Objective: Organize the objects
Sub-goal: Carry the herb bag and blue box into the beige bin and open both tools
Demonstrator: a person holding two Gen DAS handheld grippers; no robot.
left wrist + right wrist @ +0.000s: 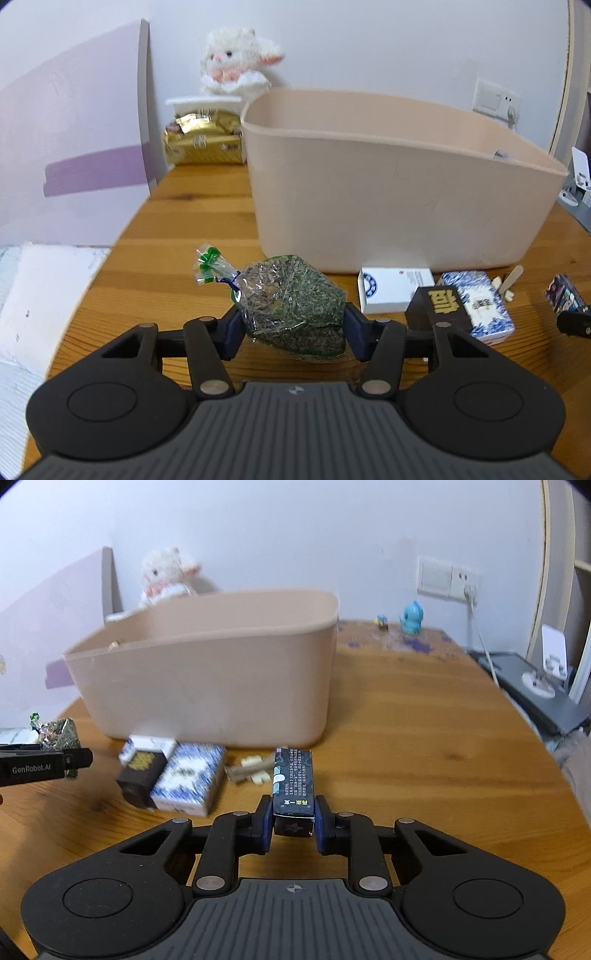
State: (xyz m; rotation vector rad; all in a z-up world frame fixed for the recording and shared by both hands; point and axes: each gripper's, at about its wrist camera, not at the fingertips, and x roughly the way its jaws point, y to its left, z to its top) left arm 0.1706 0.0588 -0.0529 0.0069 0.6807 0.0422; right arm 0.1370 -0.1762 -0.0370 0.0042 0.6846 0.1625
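My left gripper [293, 325] is shut on a clear bag of green dried herbs [291, 306] tied with a green-printed top, held in front of the beige plastic bin [388, 206]. My right gripper [293, 825] is shut on a slim dark box with printed text [293, 782], held just above the wooden table. The bin also shows in the right wrist view [210, 679], behind the box. The left gripper and the herb bag [61, 734] show at the left edge there.
In front of the bin lie a white box [393, 290], a black box with gold print [439, 310], a blue-and-white patterned box [480, 306] and small wooden pieces [249, 770]. A gold bag [203, 140] and plush toy [232, 59] stand behind. A blue figurine [413, 618] stands far right.
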